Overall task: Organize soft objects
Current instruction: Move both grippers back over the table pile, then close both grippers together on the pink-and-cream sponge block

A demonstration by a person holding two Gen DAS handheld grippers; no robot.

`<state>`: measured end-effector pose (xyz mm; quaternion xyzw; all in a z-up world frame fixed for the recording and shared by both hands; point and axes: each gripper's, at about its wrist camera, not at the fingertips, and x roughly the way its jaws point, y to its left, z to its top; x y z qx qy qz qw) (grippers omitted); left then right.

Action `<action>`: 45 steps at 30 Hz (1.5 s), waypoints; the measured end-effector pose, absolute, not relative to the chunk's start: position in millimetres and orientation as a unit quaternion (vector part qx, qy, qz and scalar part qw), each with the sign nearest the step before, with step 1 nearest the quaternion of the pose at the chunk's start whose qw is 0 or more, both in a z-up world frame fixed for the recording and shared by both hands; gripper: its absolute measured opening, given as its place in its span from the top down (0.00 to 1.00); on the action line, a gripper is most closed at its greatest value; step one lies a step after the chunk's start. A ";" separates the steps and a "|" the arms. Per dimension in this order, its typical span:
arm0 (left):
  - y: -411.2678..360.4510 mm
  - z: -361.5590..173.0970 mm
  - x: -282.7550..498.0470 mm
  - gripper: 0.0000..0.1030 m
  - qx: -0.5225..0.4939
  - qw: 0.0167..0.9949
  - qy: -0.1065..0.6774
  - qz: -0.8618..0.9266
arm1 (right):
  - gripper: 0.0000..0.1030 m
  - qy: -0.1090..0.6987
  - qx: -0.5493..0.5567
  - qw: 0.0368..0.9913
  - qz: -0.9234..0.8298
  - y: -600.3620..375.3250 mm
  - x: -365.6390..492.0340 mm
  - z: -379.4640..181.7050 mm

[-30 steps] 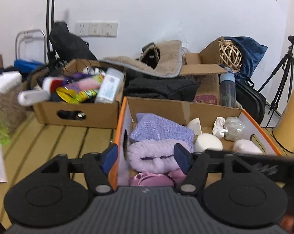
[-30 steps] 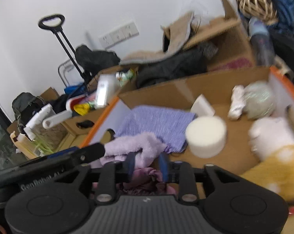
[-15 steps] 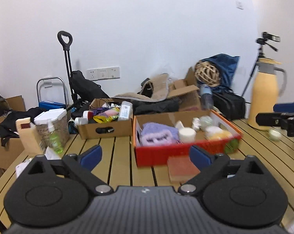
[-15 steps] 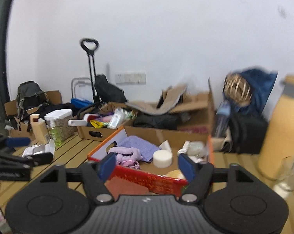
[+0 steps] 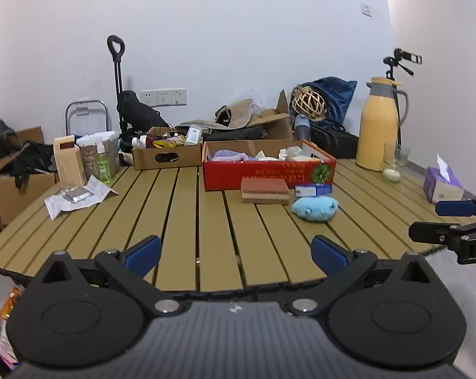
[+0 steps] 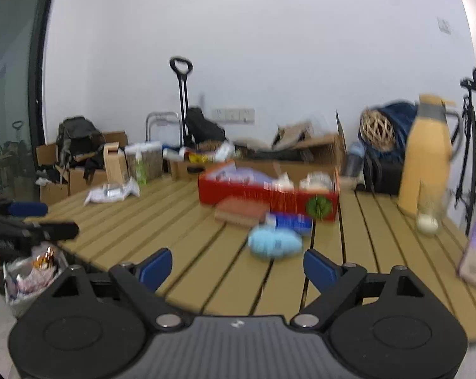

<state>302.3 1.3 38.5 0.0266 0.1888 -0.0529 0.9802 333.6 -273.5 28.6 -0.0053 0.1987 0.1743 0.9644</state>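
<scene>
A red cardboard box (image 5: 269,172) (image 6: 269,195) at the middle of the slatted table holds soft things, among them a purple cloth (image 5: 228,155). A light blue plush toy (image 5: 315,208) (image 6: 274,243) lies on the table in front of the box, beside a brown sponge block (image 5: 264,190) (image 6: 241,211). My left gripper (image 5: 236,250) is open and empty, back at the table's near edge. My right gripper (image 6: 237,268) is open and empty, also at the near edge; it shows at the right of the left wrist view (image 5: 440,221).
A brown carton of bottles (image 5: 167,154) stands left of the red box. A yellow thermos (image 5: 378,132) and a tissue box (image 5: 441,184) stand at the right. A paper with a foil pack (image 5: 77,195) lies at the left. A small blue-white box (image 5: 312,190) lies by the sponge.
Both grippers have pulled far back from inside the red box to the table's near edge and opened wide. The right gripper was nearly shut over the purple cloths one second ago.
</scene>
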 end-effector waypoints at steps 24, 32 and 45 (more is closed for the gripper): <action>-1.6 7.7 451.4 0.08 -0.039 0.966 0.238 -0.093 | 0.54 0.243 0.029 0.948 0.202 -248.9 439.6 0.9; 0.5 2.6 594.9 0.33 -0.079 0.945 0.288 -0.132 | 0.55 0.258 0.034 0.939 0.223 -225.6 580.6 5.0; -1.0 -40.9 672.0 0.59 -0.142 0.914 0.334 -0.181 | 0.59 0.349 0.119 0.899 0.235 -232.9 703.2 -46.5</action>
